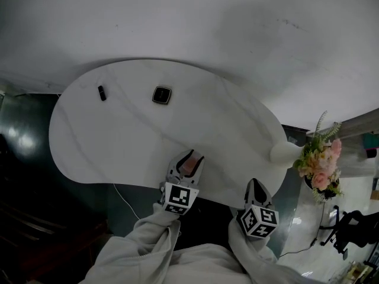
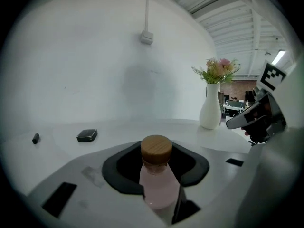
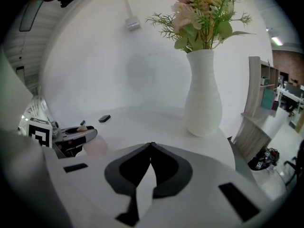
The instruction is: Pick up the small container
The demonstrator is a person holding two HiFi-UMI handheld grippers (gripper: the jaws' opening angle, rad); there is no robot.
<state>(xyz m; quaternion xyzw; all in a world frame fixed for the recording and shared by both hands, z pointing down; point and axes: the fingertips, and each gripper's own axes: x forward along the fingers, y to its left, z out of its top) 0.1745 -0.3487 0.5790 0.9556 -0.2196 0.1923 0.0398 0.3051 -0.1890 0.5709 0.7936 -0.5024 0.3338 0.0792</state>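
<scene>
At the table point(image 1: 118, 129) edge our left hand-held gripper point(image 1: 187, 161) clamps the small container point(image 2: 158, 186) by its body, likely light and slippery; our right hand-held gripper point(image 3: 151, 146) is closed, empty.

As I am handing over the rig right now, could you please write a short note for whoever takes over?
Left tool: shut on the small pink container, pads on its sides.
Right tool: shut, empty.
The container is at the near edge of the table; whether it has left the surface cannot be told.
Done: the grasp. Left: lift it clear.
</scene>
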